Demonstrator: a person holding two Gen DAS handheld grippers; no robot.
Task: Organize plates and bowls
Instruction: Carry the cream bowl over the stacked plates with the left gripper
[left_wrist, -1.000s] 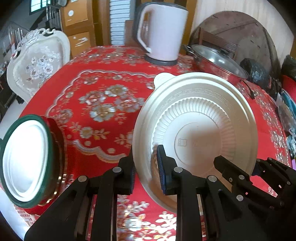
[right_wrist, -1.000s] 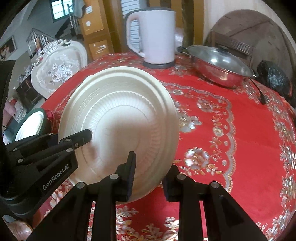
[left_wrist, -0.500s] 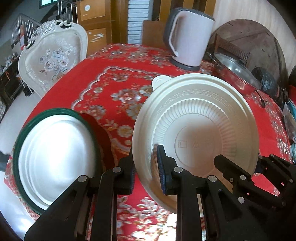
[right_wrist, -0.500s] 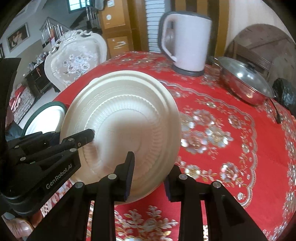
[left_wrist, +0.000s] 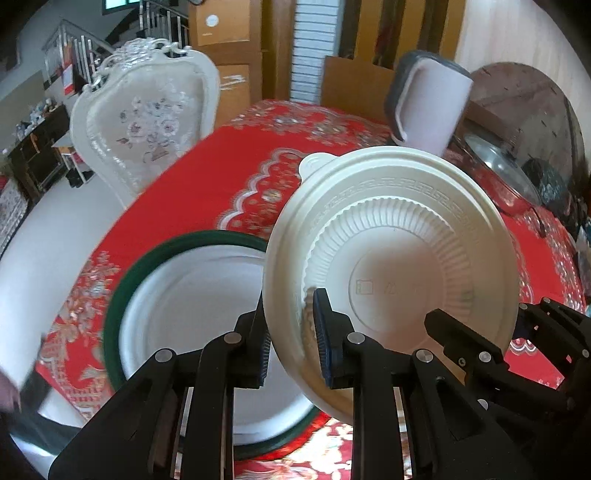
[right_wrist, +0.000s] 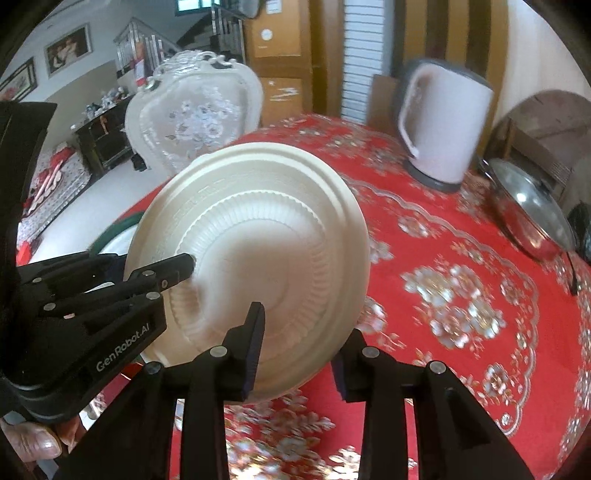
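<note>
- The left gripper (left_wrist: 291, 345) is clamping the rim of the cream bowl (left_wrist: 391, 273), holding it tipped up on edge, bottom facing the camera.
- The right gripper (right_wrist: 299, 354) is straddling the bowl's near rim; its jaws have just been opening and aren't pressing on it.
- The green-rimmed plate (left_wrist: 192, 314) is sitting just below and left of the left gripper, looking empty, so I'd guess that's the stacking target.
- The kettle (right_wrist: 443, 125) and the lidded pan (right_wrist: 528, 214) are sitting well beyond.

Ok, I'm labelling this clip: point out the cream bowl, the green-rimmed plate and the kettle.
cream bowl (left_wrist: 406, 258), left wrist view, ribbed underside.
green-rimmed plate (left_wrist: 192, 302), left wrist view, white centre.
kettle (right_wrist: 448, 122), right wrist view, body.
</note>
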